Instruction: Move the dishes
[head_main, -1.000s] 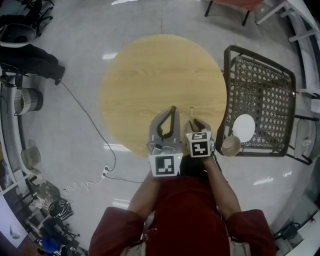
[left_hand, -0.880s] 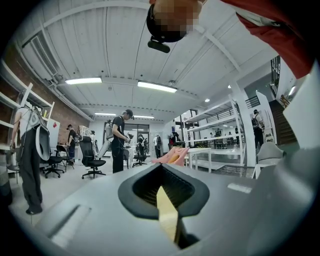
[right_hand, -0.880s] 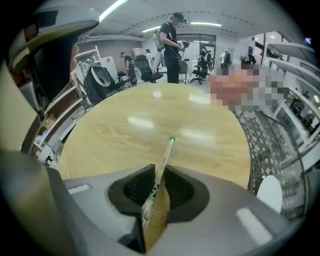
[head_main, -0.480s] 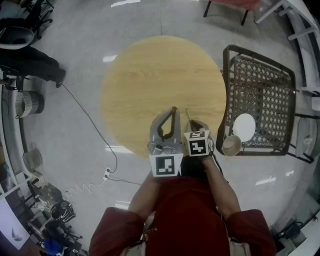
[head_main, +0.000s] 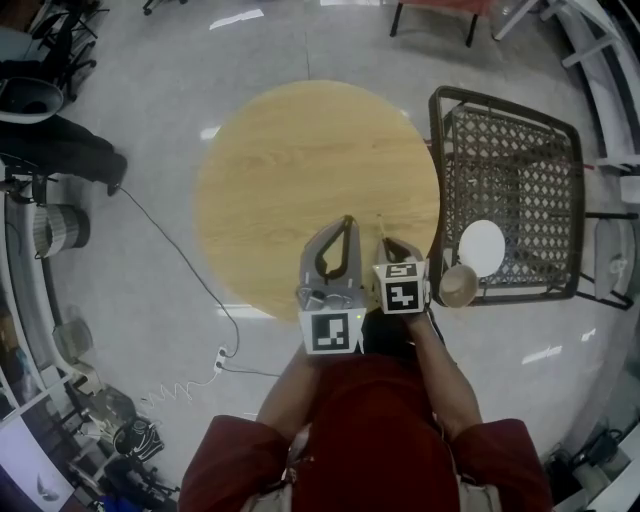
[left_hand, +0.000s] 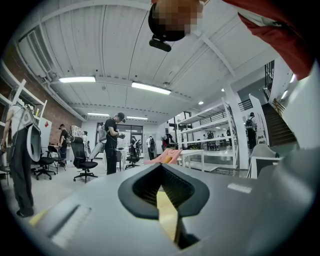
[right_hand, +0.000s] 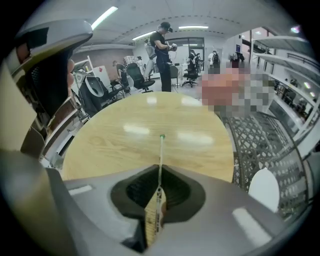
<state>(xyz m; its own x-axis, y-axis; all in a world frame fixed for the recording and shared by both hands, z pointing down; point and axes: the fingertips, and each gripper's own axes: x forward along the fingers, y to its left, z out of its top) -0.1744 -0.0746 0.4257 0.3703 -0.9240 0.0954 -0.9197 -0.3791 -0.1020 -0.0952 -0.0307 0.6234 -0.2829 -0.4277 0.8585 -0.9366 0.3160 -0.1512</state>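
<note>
Table (head_main: 300, 160), right gripper (right_hand: 160, 167) just closed on stick (right_hand: 161, 150)

Smooth wood-grain table (head_main: 300, 170), glossy grey floor (head_main: 150, 120)

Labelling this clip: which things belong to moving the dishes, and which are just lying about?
Job: white plate and cup at the mesh chair; thin stick clamped in the right gripper; round table.
Lying about: floor cable, power strip.
</note>
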